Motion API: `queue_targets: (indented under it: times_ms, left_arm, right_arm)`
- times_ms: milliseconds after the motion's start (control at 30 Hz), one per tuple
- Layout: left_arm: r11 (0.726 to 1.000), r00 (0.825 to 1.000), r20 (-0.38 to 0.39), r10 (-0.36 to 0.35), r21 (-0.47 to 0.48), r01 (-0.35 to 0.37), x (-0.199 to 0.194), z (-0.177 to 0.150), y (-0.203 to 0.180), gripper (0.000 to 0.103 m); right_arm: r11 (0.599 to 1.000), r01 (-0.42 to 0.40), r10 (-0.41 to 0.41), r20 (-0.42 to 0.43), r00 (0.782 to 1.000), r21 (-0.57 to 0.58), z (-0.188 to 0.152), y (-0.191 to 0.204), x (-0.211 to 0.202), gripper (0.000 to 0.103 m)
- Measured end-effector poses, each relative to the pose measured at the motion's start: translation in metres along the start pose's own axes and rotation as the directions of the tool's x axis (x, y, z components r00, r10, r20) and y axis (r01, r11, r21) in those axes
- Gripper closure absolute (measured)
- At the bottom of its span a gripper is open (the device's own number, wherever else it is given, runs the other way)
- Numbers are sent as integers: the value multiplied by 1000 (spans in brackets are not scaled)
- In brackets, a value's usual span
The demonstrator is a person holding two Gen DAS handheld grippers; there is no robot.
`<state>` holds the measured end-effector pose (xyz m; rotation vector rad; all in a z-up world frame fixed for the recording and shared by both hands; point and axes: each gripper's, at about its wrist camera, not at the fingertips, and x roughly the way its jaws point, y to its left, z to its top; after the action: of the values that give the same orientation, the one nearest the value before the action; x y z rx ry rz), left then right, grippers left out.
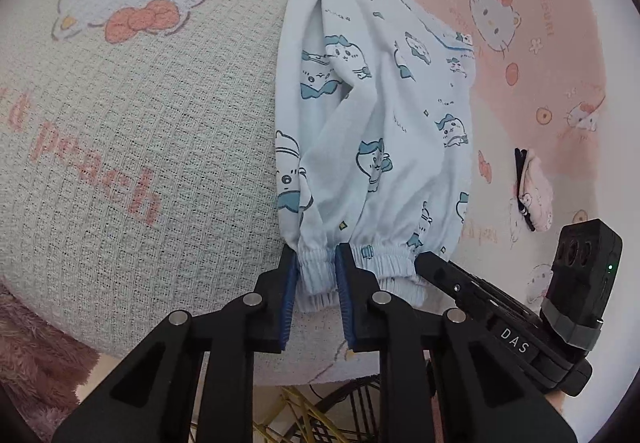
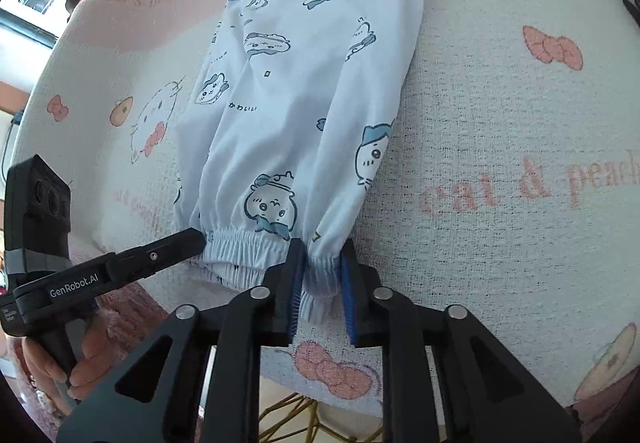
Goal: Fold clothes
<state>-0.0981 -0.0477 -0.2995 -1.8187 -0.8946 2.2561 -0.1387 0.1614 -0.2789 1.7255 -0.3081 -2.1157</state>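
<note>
Pale blue cotton shorts (image 1: pixel 376 131) printed with blue cartoon animals lie flat on a waffle-textured cream and pink blanket (image 1: pixel 140 131), the gathered elastic waistband (image 1: pixel 360 267) at its near edge. The left gripper (image 1: pixel 316 275) has its blue-padded jaws closed on the waistband's left end; the right gripper (image 2: pixel 320 275) pinches its right end.

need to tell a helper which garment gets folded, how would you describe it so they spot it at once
Look at the cat-and-peach printed blanket covering the surface. On it lies a pale blue garment, its elastic waistband nearest the two grippers. Blue cartoon animals set it apart from the small pink item beside it.
</note>
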Motion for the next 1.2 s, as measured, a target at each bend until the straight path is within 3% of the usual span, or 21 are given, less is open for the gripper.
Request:
queue_targets:
  times_ms: [167, 467, 633, 700, 767, 900, 1000, 1200]
  left_arm:
    - [999, 1000, -22, -1, 47, 2, -10, -11, -10, 86]
    - [997, 997, -71, 23, 71, -18, -21, -38, -7, 86]
    - [996, 990, -123, 61, 72, -52, -9, -46, 0, 81]
    - [997, 992, -115, 47, 65, -40, -18, -45, 6, 76]
    - [995, 997, -55, 62, 81, -57, -36, -45, 10, 76]
    - [992, 994, 71, 89, 83, -95, -69, -32, 15, 76]
    - [989, 995, 64, 80, 116, -87, -63, -8, 5, 76]
    - [976, 996, 17, 91, 198, -93, -32, 29, -26, 76]
  right_arm:
    - [999, 34, -33, 15, 999, -39, -10, 6, -11, 92]
    - [998, -4, 6, 23, 1000, -56, -39, 9, -42, 92]
    - [993, 66, -69, -26, 997, -96, -54, 3, -22, 91]
    - [996, 40, -42, -24, 999, -85, -54, 1, -26, 88]
    - [996, 24, -26, -12, 1000, -84, -51, -1, -39, 85]
    - [990, 93, -83, 98, 992, -107, -42, -7, -78, 83]
    - [991, 85, -70, 134, 988, -107, -24, -8, -87, 79]
    - [978, 114, -105, 60, 993, -176, 2, 2, -61, 78]
